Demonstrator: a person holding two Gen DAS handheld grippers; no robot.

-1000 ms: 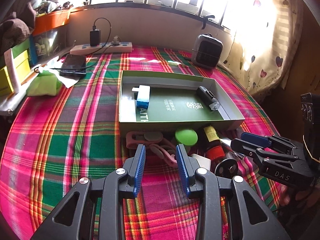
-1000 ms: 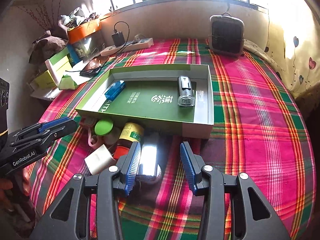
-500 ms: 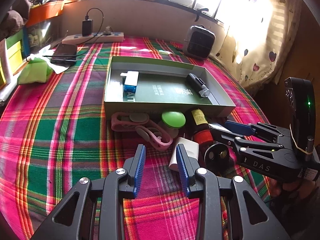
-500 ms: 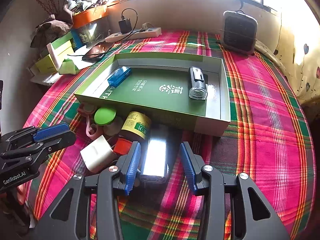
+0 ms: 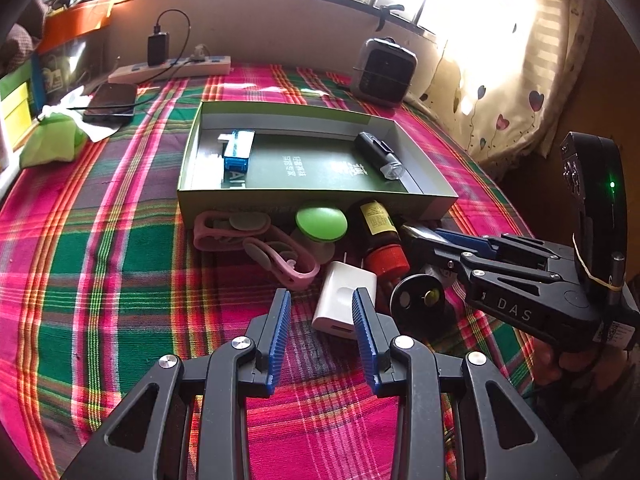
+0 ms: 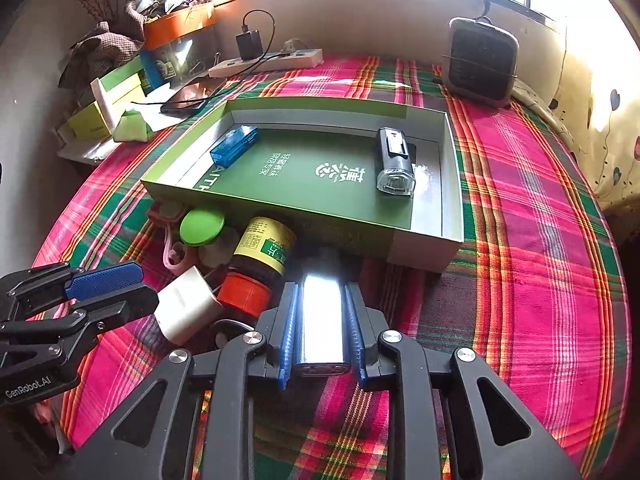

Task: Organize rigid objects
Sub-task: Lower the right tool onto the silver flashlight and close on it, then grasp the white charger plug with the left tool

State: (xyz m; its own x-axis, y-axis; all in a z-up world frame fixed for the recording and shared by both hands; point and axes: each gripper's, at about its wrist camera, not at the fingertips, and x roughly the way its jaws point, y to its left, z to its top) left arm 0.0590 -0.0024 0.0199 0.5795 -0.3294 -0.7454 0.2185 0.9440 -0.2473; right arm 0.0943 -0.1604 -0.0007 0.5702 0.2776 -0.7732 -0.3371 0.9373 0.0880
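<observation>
Right jaws clamp silver power bank (image 6: 323,316), left released; box (image 6: 424,246) holds flashlight (image 6: 394,166).

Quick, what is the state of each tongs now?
Left tongs: open, holding nothing, near the white charger.
Right tongs: closed on the silver power bank.

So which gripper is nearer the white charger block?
Left. The left gripper has the white charger block at its open fingertips; the right gripper, beside it past the orange-capped bottle, clamps the silver power bank.
</observation>
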